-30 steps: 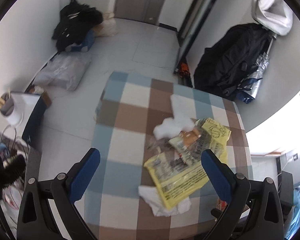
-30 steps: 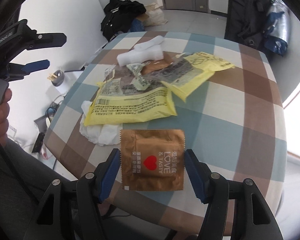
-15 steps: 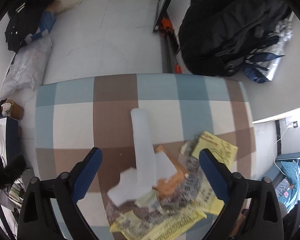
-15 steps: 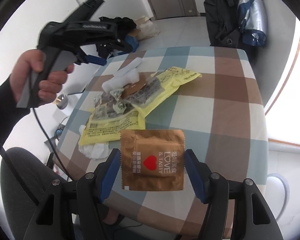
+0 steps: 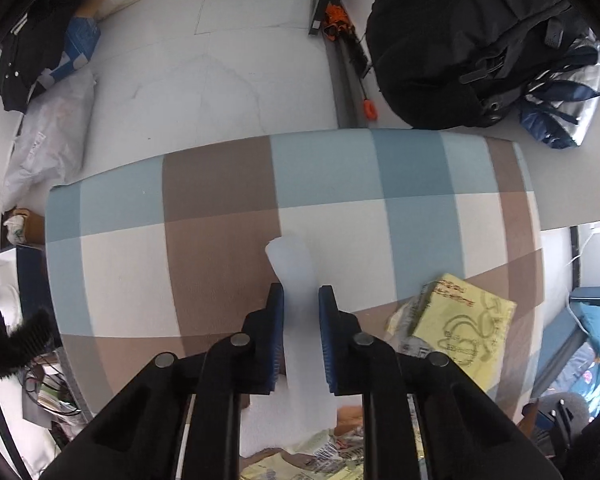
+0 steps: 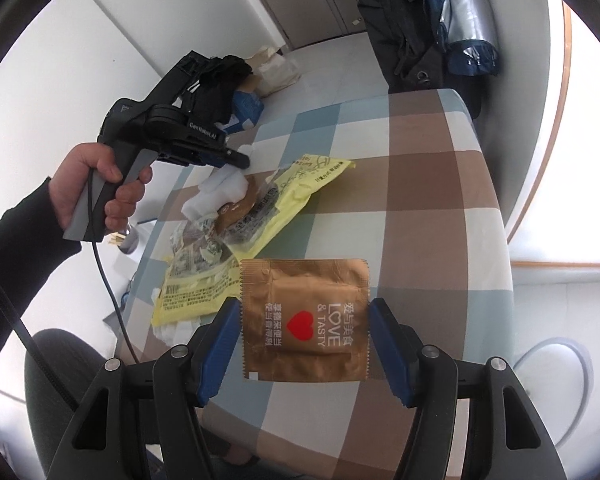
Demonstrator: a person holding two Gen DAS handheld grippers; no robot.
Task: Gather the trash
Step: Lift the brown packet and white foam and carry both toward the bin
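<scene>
My left gripper (image 5: 301,304) is shut on a long white foam strip (image 5: 296,276) that lies on the checked tablecloth (image 5: 220,220). The strip's far end sticks out past the fingertips. My right gripper (image 6: 304,320) is shut on a brown snack wrapper (image 6: 304,320) with a red heart and holds it above the table's near side. A pile of trash lies mid-table: yellow wrappers (image 6: 284,196), white tissue (image 6: 216,196), and a torn printed wrapper (image 6: 196,252). The left gripper (image 6: 236,158) shows in the right wrist view over the pile's far end.
A yellow wrapper (image 5: 460,316) lies right of the left gripper. Black bags (image 5: 460,40) and a silver-blue bundle (image 5: 560,92) sit on the floor beyond the table. A clear plastic bag (image 5: 48,140) and dark clothes (image 5: 40,40) lie at left.
My left gripper has moved forward over the pile and closed from wide open onto the white foam strip. My right gripper still holds the brown wrapper and has tilted slightly.
</scene>
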